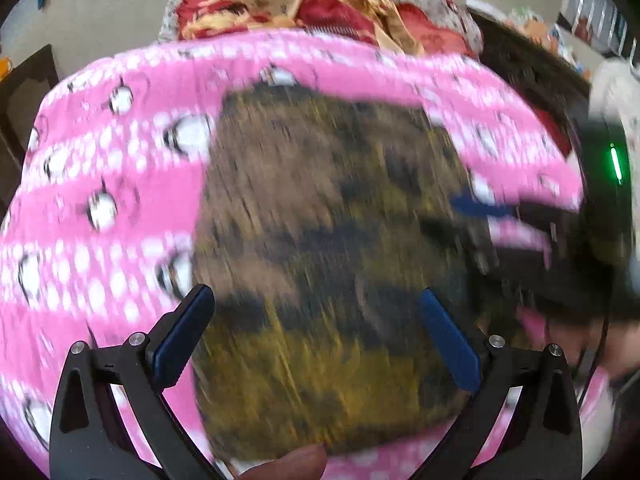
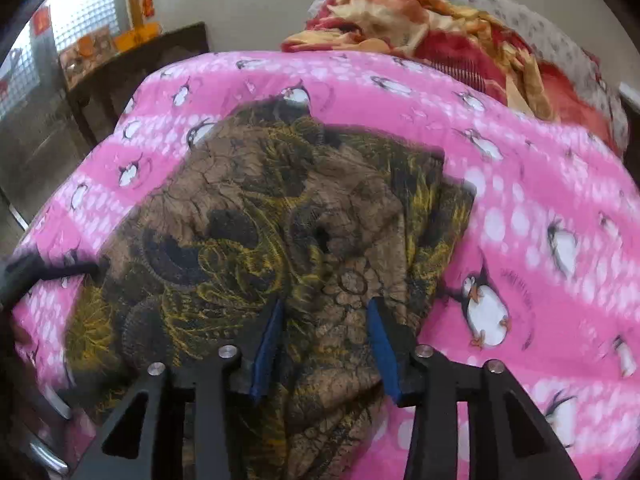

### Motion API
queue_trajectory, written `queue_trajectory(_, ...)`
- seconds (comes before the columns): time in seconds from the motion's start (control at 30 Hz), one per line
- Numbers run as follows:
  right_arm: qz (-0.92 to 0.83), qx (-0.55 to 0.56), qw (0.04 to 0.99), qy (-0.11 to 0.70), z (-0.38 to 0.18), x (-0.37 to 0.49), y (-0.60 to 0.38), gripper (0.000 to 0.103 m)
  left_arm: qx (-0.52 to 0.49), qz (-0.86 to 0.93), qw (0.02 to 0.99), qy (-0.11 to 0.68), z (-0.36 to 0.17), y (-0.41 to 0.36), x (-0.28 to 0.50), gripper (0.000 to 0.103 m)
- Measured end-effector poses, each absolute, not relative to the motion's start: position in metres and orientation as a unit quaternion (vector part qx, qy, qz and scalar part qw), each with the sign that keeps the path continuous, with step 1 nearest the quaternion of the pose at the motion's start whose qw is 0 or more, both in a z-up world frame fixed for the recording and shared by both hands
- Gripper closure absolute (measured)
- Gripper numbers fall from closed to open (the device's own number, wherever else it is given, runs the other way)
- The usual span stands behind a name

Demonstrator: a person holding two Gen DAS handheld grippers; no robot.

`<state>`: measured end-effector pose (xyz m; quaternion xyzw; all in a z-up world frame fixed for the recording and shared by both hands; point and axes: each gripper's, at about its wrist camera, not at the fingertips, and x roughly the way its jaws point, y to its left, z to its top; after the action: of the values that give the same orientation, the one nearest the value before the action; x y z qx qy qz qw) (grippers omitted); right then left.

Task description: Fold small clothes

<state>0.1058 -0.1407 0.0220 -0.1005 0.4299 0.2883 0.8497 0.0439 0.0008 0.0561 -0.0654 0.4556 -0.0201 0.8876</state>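
Observation:
A brown, black and yellow patterned cloth [image 1: 320,220] [image 2: 256,216] lies partly folded on a pink penguin-print sheet [image 1: 100,184] [image 2: 540,200]. The left wrist view is blurred. My left gripper [image 1: 314,296] hovers over the cloth's near part, its blue pads spread wide with nothing gripped. My right gripper [image 2: 324,308] is at the cloth's near right corner, and a bunched ridge of the fabric fills the gap between its blue pads. From the left wrist view the right gripper [image 1: 500,216] shows as a dark blur at the cloth's right edge.
A red and gold blanket [image 1: 304,4] [image 2: 420,28] is heaped beyond the far edge of the sheet. A dark wooden table [image 2: 140,60] stands at the back left. A person's fingertip [image 1: 288,464] shows at the bottom edge.

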Motion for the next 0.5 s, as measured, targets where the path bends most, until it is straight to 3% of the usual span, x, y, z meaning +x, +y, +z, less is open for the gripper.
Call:
queue_trajectory(0.2,0.225,-0.081,0.888,0.393,0.056,0.085,-0.169,0.059,-0.116,-0.031,0.891,0.438,0.086,0.025,0.13,0.0)
queue_trajectory(0.37,0.219,-0.075,0.896,0.379,0.05,0.044,-0.197,0.059,-0.138,-0.01,0.841,0.523,0.02,0.02,0.196,0.001)
queue_trajectory(0.5,0.214,-0.081,0.891,0.393,0.039,0.02,-0.216,0.059,-0.067,0.015,0.855,0.515,0.024,-0.002,0.194,0.0)
